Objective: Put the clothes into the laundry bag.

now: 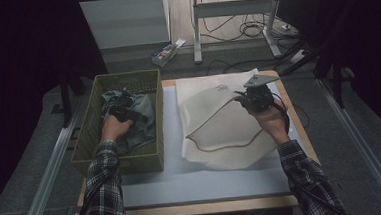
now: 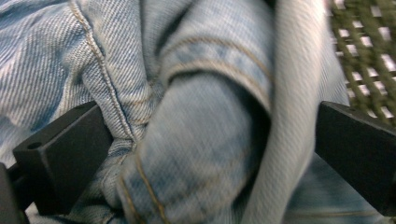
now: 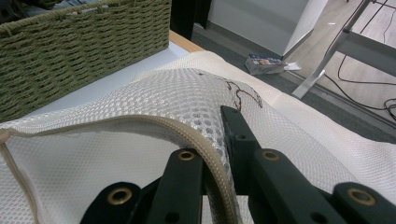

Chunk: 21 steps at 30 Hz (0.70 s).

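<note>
- Small printed cardboard box [image 1: 167, 52] lying on the grey floor beyond the table's far edge.
- White metal desk frame [image 1: 232, 8] standing further back, upright legs on flat feet.
- Black cables [image 1: 246, 30] looped on the pale floor beneath that frame.
- Wooden-edged table [image 1: 204, 207] topped with a pale grey mat [image 1: 198, 179].

Take the basket [image 1: 89, 124] as your landmark: it sits on the table's [image 1: 208, 184] left side with the jeans [image 1: 141, 118] inside it. Just right of the basket lies the mesh bag [image 1: 215, 128], flat on the table. Beyond the basket, a small box [image 1: 165, 52] rests on the floor.
</note>
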Available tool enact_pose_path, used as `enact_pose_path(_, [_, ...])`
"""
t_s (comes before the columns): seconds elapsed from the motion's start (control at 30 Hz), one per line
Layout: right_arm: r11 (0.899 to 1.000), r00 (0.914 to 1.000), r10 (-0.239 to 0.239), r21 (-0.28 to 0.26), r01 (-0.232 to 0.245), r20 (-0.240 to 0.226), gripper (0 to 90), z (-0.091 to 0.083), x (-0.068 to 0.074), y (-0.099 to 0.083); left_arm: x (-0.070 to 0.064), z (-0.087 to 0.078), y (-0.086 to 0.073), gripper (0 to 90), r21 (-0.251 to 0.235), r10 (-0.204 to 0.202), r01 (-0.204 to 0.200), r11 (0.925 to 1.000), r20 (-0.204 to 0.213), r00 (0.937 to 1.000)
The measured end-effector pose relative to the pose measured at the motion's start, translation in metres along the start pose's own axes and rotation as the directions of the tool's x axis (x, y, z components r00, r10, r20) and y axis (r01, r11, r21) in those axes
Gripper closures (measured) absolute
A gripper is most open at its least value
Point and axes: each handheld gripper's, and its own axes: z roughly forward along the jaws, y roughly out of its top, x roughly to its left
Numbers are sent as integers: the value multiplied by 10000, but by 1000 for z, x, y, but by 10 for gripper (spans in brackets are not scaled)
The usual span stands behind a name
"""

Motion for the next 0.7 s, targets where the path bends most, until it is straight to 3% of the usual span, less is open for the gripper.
enact_pose_path(0.1, [10000, 10000, 28, -13, -28, -2, 844, -1, -1, 0, -1, 2, 2, 0, 297, 264, -249, 9992, -488, 9985])
enact_pose_path(0.17, [10000, 10000, 45, -21, -45, 6, 844, -1, -2, -1, 6, 4, 1, 0, 451, -26, 64, 9990, -832, 9965])
enact_pose_path(0.3, [10000, 10000, 62, -34, -62, 5, 844, -2, -3, -1, 19, 2, -3, 0, 518, -739, 821, 9953, -1442, 9868])
enact_pose_path(0.47, [10000, 10000, 11, -15, -11, 7, 844, -2, -2, -1, 31, 3, -9, 0, 358, -1175, 1231, 9918, -1309, 9844])
enact_pose_path(0.7, [10000, 10000, 33, -28, -33, -10, 843, -2, -2, 0, 23, 9, -5, 0, 439, -941, 971, 9943, -669, 9933])
